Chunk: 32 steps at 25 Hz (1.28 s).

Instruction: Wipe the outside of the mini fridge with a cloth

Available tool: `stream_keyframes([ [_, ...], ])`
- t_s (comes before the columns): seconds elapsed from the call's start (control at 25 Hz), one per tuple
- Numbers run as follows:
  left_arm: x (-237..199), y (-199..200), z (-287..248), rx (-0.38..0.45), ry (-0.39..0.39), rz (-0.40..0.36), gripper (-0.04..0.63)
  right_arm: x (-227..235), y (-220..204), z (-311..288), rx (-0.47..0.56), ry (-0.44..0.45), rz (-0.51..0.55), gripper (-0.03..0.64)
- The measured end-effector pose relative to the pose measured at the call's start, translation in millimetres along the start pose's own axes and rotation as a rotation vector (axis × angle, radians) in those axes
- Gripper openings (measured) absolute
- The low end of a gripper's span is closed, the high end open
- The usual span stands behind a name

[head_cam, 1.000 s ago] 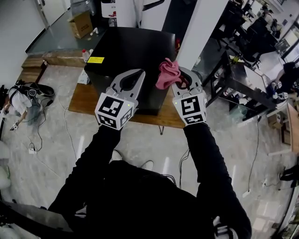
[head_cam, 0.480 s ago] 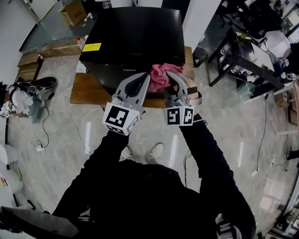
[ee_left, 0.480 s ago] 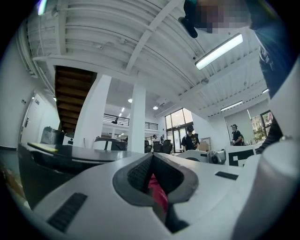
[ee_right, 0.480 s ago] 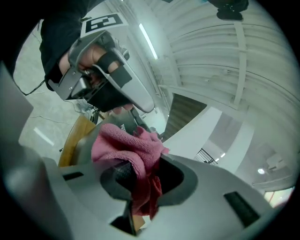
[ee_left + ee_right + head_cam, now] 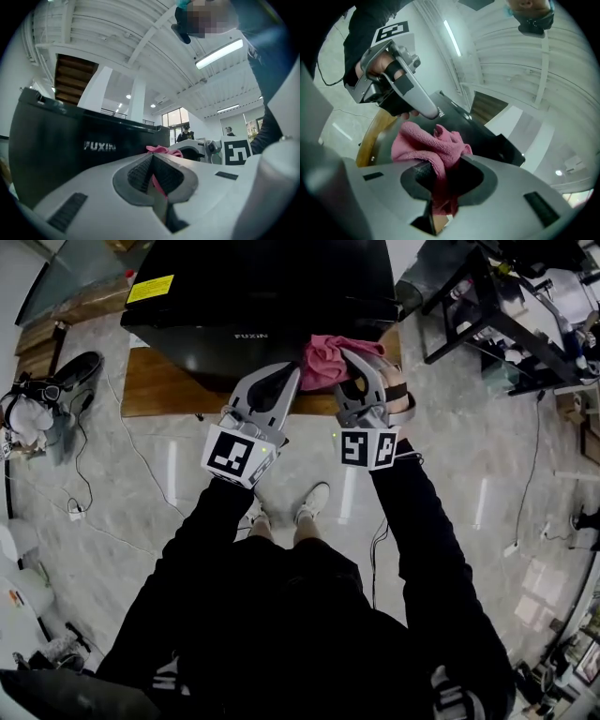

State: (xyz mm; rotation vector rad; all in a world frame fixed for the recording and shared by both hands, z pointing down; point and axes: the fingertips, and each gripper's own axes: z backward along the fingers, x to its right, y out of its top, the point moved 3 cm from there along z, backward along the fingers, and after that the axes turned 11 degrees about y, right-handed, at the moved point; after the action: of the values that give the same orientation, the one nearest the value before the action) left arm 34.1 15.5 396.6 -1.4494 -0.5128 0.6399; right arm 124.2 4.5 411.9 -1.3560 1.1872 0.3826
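Note:
The black mini fridge (image 5: 253, 287) stands on a low wooden platform (image 5: 159, 390), its front marked FUXIN. My right gripper (image 5: 349, 354) is shut on a bunched pink cloth (image 5: 326, 357), which lies against the fridge's front top edge. In the right gripper view the cloth (image 5: 426, 145) spills out over the jaws, with the fridge (image 5: 487, 136) just behind. My left gripper (image 5: 292, 369) is shut and empty, beside the cloth at the fridge front. The left gripper view faces the fridge's front (image 5: 70, 140), with the cloth (image 5: 161, 150) just past the closed tips.
A yellow label (image 5: 150, 287) sits on the fridge top. A bag and cables (image 5: 37, 413) lie on the floor at the left. A black metal table frame (image 5: 497, 315) stands to the right. The person's shoes (image 5: 309, 502) are close to the platform.
The person has stepped closer to the fridge. Both grippers have come down from over the fridge's top to its front upper edge, the cloth still held in the right one.

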Motion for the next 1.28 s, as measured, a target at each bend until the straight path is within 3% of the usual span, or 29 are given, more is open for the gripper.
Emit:
stream_keyframes([
  [0.32,1.5,-71.6,-25.2,-0.047,0.001,0.032,0.005,-61.3,-69.4,-27.1,-0.045,0.125,-0.04,0.087],
  [0.68,15.1,-171.0,-47.6,-0.178,0.029,0.062,0.005,-154.7,-143.0,-53.7,-0.082,0.31,-0.141,0.084],
  [0.92,-7.6,-216.6,-23.1,-0.256,0.062,0.09,0.005,-209.0,-151.5,-75.8,-0.121,0.403,-0.131,0.084],
  [1.08,-17.1,-233.5,-6.7,-0.304,0.104,0.129,0.005,-241.1,-168.4,-83.2,-0.165,0.483,-0.188,0.084],
  [1.28,-19.5,-225.2,2.4,-0.312,0.145,0.156,0.005,-257.1,-185.6,-88.2,-0.266,0.563,-0.271,0.084],
])
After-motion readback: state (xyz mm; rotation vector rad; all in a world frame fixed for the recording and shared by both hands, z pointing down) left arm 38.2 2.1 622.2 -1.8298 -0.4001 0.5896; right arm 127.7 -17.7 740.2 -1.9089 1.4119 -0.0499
